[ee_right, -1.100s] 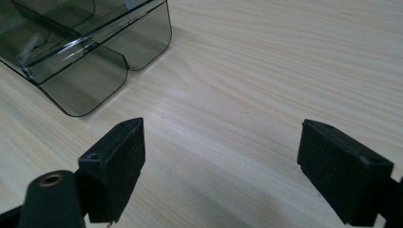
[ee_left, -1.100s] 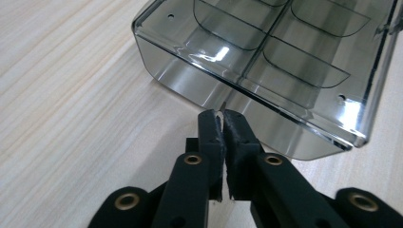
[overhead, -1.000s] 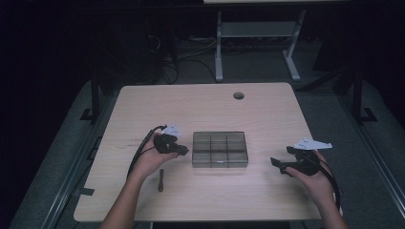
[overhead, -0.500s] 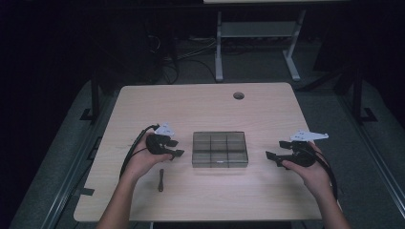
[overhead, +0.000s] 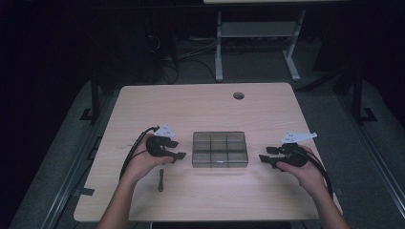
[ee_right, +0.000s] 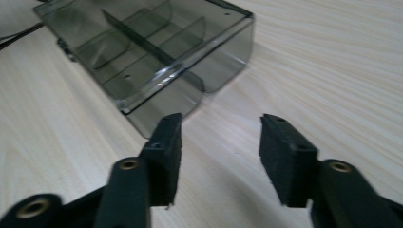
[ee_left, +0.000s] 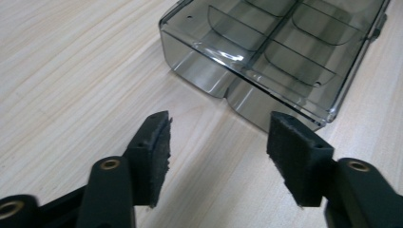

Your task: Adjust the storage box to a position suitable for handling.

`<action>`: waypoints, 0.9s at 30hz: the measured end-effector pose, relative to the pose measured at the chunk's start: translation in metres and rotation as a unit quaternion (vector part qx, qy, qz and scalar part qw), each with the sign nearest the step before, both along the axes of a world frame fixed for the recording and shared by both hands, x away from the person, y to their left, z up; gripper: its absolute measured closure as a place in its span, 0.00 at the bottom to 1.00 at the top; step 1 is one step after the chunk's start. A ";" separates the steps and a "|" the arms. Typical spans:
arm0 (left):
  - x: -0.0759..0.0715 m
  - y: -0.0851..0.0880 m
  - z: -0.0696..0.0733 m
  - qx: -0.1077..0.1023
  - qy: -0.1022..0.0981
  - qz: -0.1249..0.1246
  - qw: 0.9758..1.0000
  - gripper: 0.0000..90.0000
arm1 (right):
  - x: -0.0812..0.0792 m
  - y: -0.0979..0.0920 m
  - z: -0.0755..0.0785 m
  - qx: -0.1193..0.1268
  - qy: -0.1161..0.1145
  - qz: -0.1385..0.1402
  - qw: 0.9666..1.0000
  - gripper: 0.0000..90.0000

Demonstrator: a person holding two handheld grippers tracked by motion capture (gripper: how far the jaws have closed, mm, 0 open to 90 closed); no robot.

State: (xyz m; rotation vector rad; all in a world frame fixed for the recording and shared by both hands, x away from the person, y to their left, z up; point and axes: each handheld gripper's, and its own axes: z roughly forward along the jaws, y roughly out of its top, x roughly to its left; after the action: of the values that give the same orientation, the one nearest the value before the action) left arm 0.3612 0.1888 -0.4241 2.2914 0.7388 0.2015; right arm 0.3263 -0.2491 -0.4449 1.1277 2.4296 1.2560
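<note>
A clear smoky plastic compartment box (overhead: 220,149) is set at approx. the centre of the light wooden table (overhead: 200,107). It is flanked by the left gripper (overhead: 179,156) & the right gripper (overhead: 262,158). A small dark rod-shaped tool (overhead: 161,180) is laid near the front edge, left of the box. A round cable hole (overhead: 238,95) is cut behind the box.

Left tongs (overhead: 180,155) jaws opening, right tongs (overhead: 264,158) jaws closing, both empty

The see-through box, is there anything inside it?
Empty. The smoky plastic box shows only bare dividers and floor in both gripper views.
</note>
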 end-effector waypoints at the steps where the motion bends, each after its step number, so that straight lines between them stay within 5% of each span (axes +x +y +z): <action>1: 0.000 0.000 0.000 0.000 0.002 -0.001 1.000 0.46 | -0.001 0.002 0.000 0.000 -0.001 0.007 1.000 0.61; 16: -0.006 -0.004 -0.007 -0.004 0.015 -0.006 1.000 0.55 | 0.001 0.010 -0.002 -0.003 0.010 0.037 0.999 0.99; 23: -0.005 -0.003 -0.014 -0.001 0.015 -0.003 1.000 0.59 | 0.005 0.017 -0.004 -0.005 0.020 0.047 0.999 1.00; 27: -0.005 -0.004 -0.014 -0.003 0.008 0.001 1.000 0.78 | 0.007 0.021 -0.005 -0.005 0.031 0.047 0.998 1.00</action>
State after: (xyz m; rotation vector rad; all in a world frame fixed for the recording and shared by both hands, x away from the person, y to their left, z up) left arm 0.3563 0.1851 -0.4385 2.2900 0.7476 0.1828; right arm 0.3329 -0.2281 -0.4504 1.0769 2.5582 1.2526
